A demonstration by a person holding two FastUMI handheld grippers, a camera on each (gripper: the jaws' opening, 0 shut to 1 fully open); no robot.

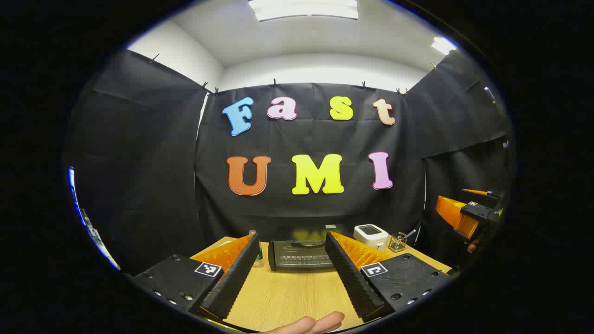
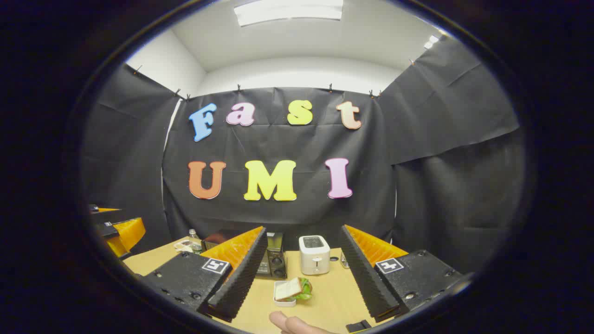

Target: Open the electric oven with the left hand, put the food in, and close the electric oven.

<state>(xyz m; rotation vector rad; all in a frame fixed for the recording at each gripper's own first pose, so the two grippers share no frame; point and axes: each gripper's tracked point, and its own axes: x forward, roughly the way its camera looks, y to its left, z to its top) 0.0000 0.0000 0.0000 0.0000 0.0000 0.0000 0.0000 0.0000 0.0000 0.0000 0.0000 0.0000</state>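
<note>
Both tongs hung spread w/ nothing between them, the left gripper (image 1: pixel 291 266) facing the shut electric oven (image 1: pixel 301 254) at the table's (image 1: pixel 287 297) back, the right gripper (image 2: pixel 304 269) above the sandwich (image 2: pixel 292 290) in its dish near the toaster (image 2: pixel 314 254).

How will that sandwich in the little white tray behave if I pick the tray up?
The sandwich sits tilted in the tray, so it may slide. Its lettuce hangs past the rim and looks floppy. The tray looks shallow and probably light, so keep it level.
</note>
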